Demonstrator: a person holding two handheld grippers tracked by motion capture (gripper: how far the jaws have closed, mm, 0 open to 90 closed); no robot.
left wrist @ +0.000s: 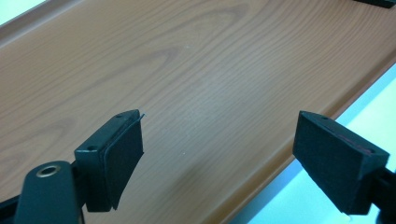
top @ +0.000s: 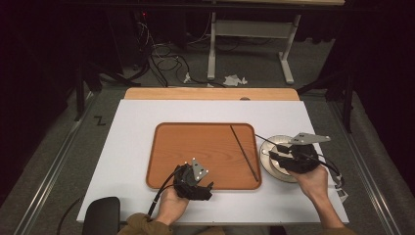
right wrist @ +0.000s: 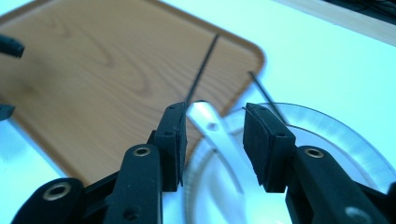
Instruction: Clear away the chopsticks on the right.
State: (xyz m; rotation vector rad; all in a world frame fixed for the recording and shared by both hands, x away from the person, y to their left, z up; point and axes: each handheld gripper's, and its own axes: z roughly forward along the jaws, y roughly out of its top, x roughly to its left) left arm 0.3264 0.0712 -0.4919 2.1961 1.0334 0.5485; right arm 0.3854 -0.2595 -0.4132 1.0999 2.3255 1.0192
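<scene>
Wood-grain brown rectangular tray with rounded corners (top: 195, 152) sits mid-table on a white sheet (top: 132, 127) covering the tabletop; a light wooden table edge (top: 210, 93) shows past the sheet at 12 o'clock. Black rounded pad-like object (top: 101, 215) sits at the sheet's 7 o'clock corner, identity unclear. Left gripper (top: 208, 187) is held in the person's left hand (top: 171, 205) at the tray's 6 o'clock rim, grey three-cornered plate on top, black cable trailing toward 7 o'clock. In the left gripper view its jaws stand wide apart, released, nothing between them, bare tray wood under them and the tray rim plus white sheet off at 4 o'clock. Thin dark chopstick-like rod (top: 243, 152) lies flat in the tray along its 3 o'clock side, running from about 12 to 5 o'clock. Round shiny metal plate (top: 274, 169) sits on the sheet just beside the tray's 3 o'clock rim. Right gripper (top: 270, 155), held in the right hand (top: 313, 181), is over that plate. In the right gripper view its jaws are parted, straddling a flat silvery utensil handle (right wrist: 212, 128) lying in the plate; cannot tell if either pad touches it. A second thin dark rod (right wrist: 264, 93) pokes out beyond the plate's far rim at 12 o'clock.
</scene>
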